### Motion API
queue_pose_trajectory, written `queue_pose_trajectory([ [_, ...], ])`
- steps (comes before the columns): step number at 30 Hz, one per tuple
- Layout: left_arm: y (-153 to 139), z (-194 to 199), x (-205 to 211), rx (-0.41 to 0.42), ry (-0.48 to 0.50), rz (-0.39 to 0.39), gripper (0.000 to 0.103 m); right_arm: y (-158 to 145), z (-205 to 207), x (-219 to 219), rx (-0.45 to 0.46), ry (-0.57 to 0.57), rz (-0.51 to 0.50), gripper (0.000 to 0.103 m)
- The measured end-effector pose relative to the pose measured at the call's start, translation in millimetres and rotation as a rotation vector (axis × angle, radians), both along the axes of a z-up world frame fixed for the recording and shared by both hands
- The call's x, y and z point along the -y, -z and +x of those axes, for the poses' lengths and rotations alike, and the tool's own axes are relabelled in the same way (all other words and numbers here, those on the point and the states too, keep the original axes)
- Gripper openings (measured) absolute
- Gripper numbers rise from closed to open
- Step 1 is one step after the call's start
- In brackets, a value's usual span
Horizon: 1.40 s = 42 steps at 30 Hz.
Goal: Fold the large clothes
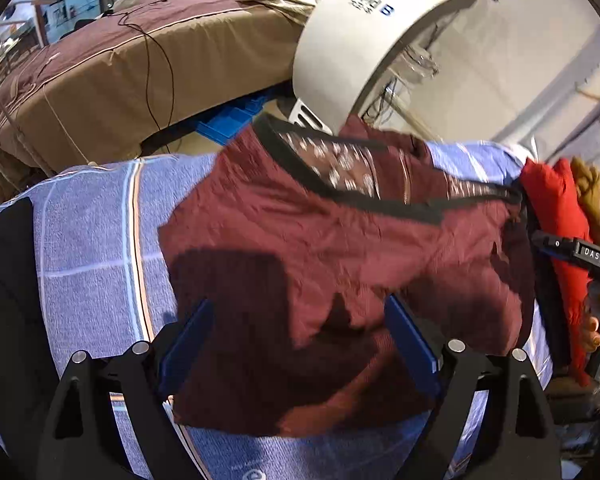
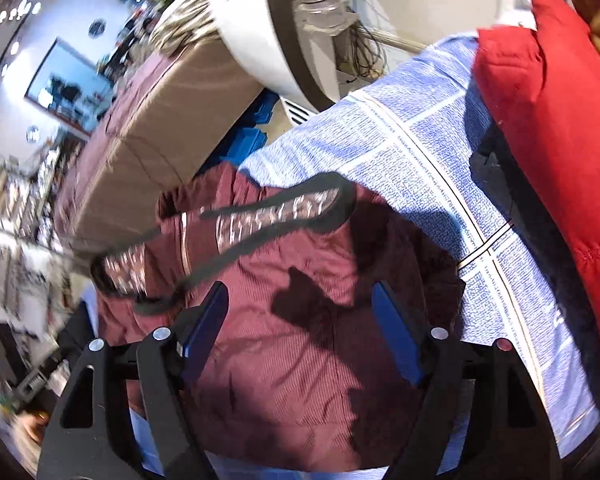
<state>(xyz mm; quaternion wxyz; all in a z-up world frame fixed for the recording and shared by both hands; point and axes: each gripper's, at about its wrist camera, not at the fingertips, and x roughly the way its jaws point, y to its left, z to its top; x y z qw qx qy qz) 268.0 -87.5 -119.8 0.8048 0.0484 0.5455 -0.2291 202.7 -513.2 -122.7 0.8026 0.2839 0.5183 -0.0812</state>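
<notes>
Blue checked bedding covered the work surface, and over it both claws stood wide apart, the left gripper and the right gripper each hovering above the maroon jacket with nothing held between the blue pads. That jacket lay folded in the middle of the bedding, collar toward the far edge. A red garment crowded one side; bare bedding stayed free on the other.

jacket lies on sheet, beside pile.
</notes>
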Motion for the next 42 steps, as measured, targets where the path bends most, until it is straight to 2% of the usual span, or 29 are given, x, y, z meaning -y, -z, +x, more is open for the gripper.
queue_pose_trajectory([
  [3,19.1,-41.1,14.7,0.006,0.06,0.056,0.085,7.2,-20.5,-51.5,-0.047,-0.164,-0.155,0.076],
  [7,44.5,-79.0,32.5,-0.019,0.142,0.124,0.085,30.1,-57.0,-102.9,-0.097,-0.278,-0.231,0.076],
  [11,59.3,-88.4,46.9,0.0,0.185,0.18,0.085,45.8,-74.7,-136.1,-0.116,-0.355,-0.299,0.076],
  [16,73.9,-57.1,54.2,0.0,0.155,0.21,0.091,62.4,-71.1,-155.7,-0.141,-0.438,-0.379,0.077],
  [21,75.2,-19.3,64.9,0.038,0.137,0.235,0.096,69.9,-53.2,-146.6,-0.148,-0.424,-0.374,0.082],
  [24,78.4,5.0,73.2,0.026,0.123,0.246,0.098,71.9,-36.8,-137.1,-0.153,-0.406,-0.372,0.083],
  [28,92.5,26.7,85.9,0.019,0.139,0.282,0.098,84.5,-12.1,-126.4,-0.198,-0.395,-0.369,0.091],
  [32,94.6,50.4,88.8,-0.001,0.092,0.25,0.098,90.6,6.8,-123.9,-0.203,-0.401,-0.41,0.097],
  [39,101.4,104.2,94.2,-0.049,0.029,0.209,0.098,102.0,42.7,-95.8,-0.232,-0.345,-0.333,0.098],
  [42,105.0,123.0,100.8,-0.097,-0.009,0.179,0.098,107.1,60.2,-82.8,-0.256,-0.297,-0.284,0.098],
])
